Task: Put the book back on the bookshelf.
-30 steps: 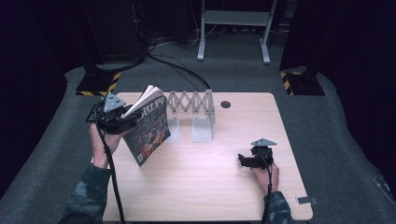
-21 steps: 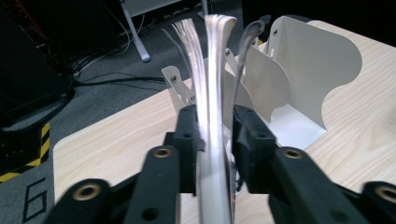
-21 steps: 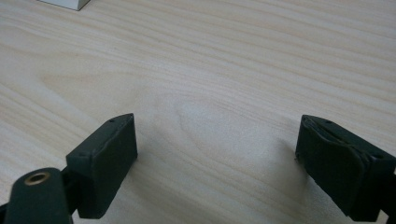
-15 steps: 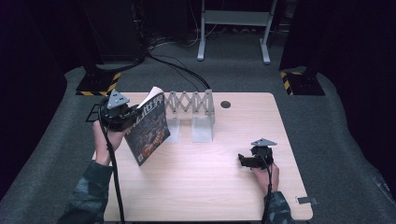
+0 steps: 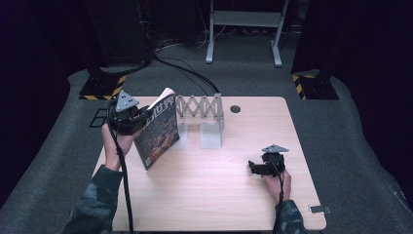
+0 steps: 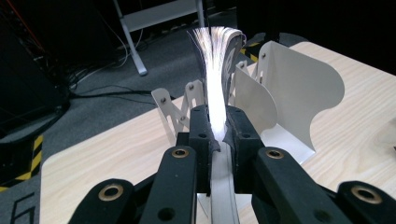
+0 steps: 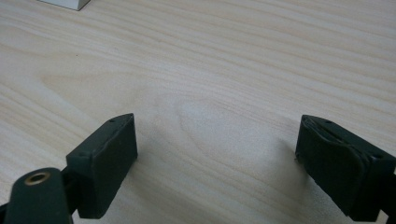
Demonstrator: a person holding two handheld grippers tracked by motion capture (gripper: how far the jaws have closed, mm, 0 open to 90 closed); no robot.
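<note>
Occupying the lower centre of the high view, a pale wood-grain desk (image 5: 209, 195) is recorded, set on grey carpet with dark surroundings.

A white accordion-style book rack (image 5: 202, 114) is placed at the upper middle of the desk; in the left gripper view its curved white divider plates (image 6: 292, 100) are seen at right of centre, with the scissor lattice behind them.

A magazine (image 5: 157, 131) with a dark illustrated cover is held upright and tilted at the left of the high view, just beside the rack's left end, its lower corner close to the desk surface; contact with the desk cannot be judged. In the left gripper view its fanned page edges (image 6: 215, 60) are seen rising at upper centre, brightly lit.

The left tongs (image 5: 127, 117) are noted at the left edge of the desk, clamped on the magazine's edge; in the left gripper view the left tongs (image 6: 217, 123) have both jaws pressed against the pages, having just been closing on them.

The right tongs (image 5: 257, 167) are listed at lower right of the high view, held low over bare desk, well apart from the rack. In the right gripper view the right tongs (image 7: 215, 158) are shown spread wide, nothing between the jaws.
</note>
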